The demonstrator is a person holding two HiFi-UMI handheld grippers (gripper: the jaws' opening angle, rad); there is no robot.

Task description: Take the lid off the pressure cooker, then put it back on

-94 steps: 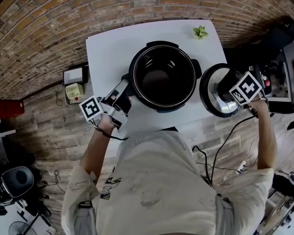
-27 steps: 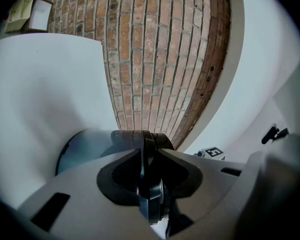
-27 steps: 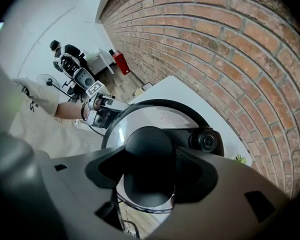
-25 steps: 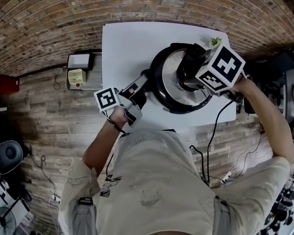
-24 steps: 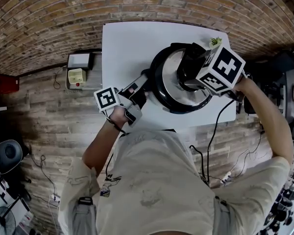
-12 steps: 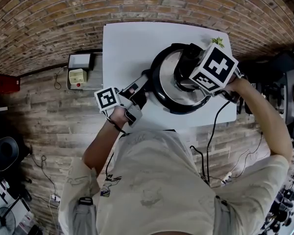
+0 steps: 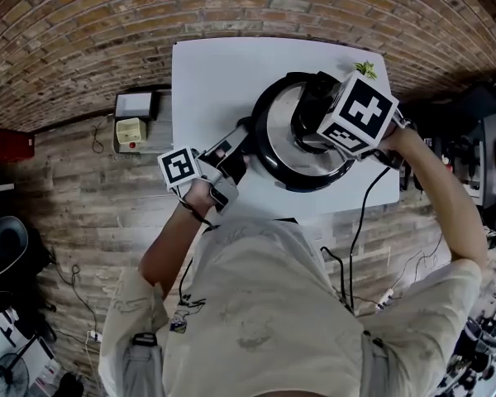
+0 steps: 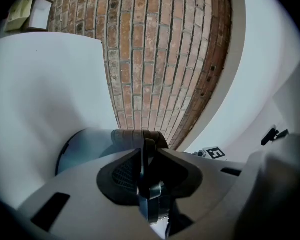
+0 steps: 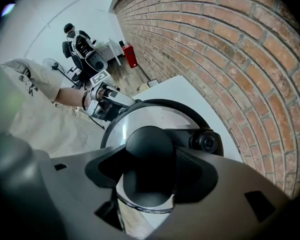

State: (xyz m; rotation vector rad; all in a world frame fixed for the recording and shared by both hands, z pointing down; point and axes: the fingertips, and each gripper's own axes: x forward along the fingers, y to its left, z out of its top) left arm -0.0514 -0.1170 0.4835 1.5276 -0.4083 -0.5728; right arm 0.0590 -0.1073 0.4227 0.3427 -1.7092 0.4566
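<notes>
The black pressure cooker (image 7: 264,160) stands on the white table (image 7: 215,73) with its steel lid (image 7: 283,139) lying on top. My right gripper (image 7: 316,124) points down from above and is shut on the lid's black knob (image 9: 150,146), the pads (image 9: 197,169) pressing on both sides. A black valve (image 9: 206,142) sits beside the knob. My left gripper (image 7: 231,151) lies level at the cooker's left and is shut on its side handle (image 8: 140,136). The right gripper view shows the left gripper (image 9: 109,101) at the lid's (image 9: 140,119) far rim.
A small green plant (image 7: 364,69) stands at the table's far right corner, close to the cooker. On the floor left of the table lie a white box (image 7: 134,103) and a yellow box (image 7: 129,129). A brick wall (image 7: 231,2) runs behind the table.
Earlier the cooker stood uncovered and the right gripper held the lid off to the right. Now the lid lies on the cooker. In the last second the right gripper's cube rolled slightly.
</notes>
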